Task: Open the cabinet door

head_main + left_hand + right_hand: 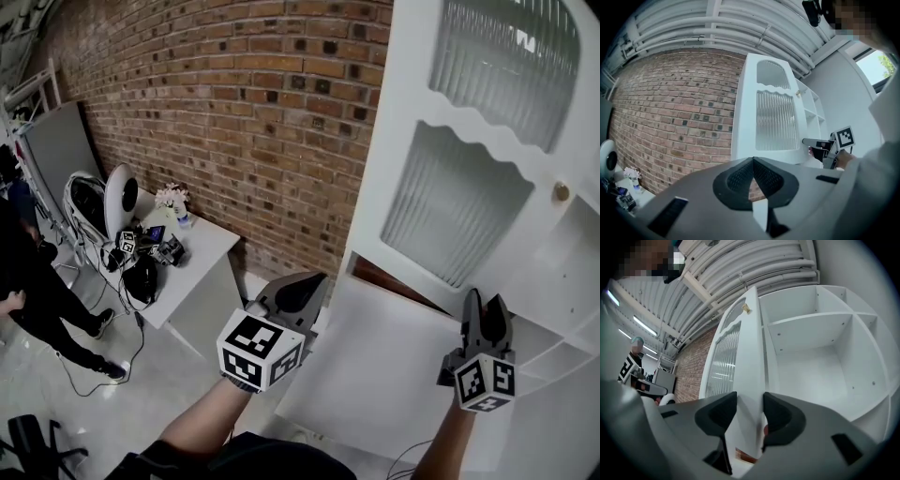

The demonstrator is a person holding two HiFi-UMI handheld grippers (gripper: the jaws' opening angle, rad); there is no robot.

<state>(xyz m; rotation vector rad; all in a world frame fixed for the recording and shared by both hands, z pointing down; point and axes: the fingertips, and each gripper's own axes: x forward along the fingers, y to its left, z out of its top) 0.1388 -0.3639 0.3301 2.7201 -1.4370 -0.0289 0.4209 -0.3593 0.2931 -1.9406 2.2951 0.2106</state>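
Note:
The tall white cabinet door [405,178] with ribbed glass panes and a small brass knob [561,191] stands swung out from the cabinet. My right gripper [486,314] reaches up to its lower free edge. In the right gripper view the door's edge [752,362] runs between the two jaws, and my right gripper [749,411] has both pads pressed against it. The bare white shelves [811,357] show beside the door. My left gripper [298,292] hangs left of the door, shut and holding nothing, its tips meeting [753,161]. The left gripper view faces the door's front [776,117].
A brick wall [234,94] runs behind the cabinet. A white desk [202,246] with cluttered gear and a small flower bunch [172,197] stands against it at left. A person [28,281] stands at the far left edge.

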